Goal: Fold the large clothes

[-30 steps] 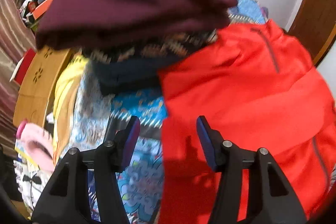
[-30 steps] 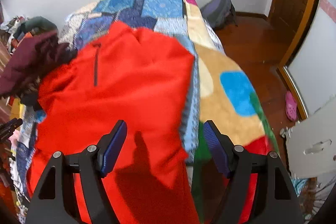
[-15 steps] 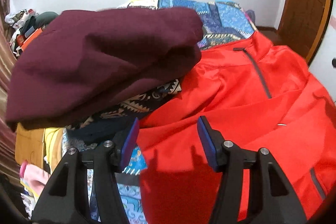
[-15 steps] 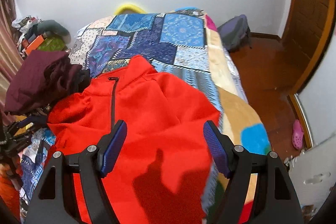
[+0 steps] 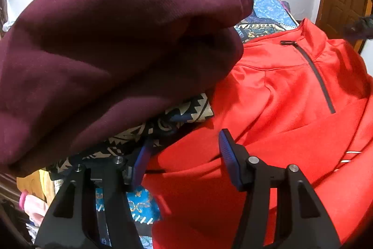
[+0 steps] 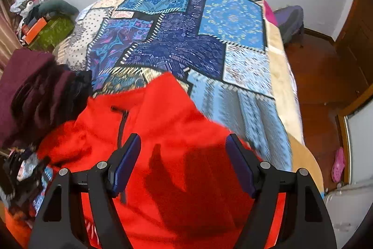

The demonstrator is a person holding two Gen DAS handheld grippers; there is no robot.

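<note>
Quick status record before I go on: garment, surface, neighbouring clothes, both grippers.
garment: red jacket spread on the bed, collar toward the far wall, zip partly down the chest
surface: patchwork bedspread
neighbouring clothes: maroon sweater on top of a patterned garment, at the jacket's left
left gripper: open, nothing between the fingers, above the jacket's left edge
right gripper: open, nothing held, above the jacket's chest
fold: not yet begun
</note>
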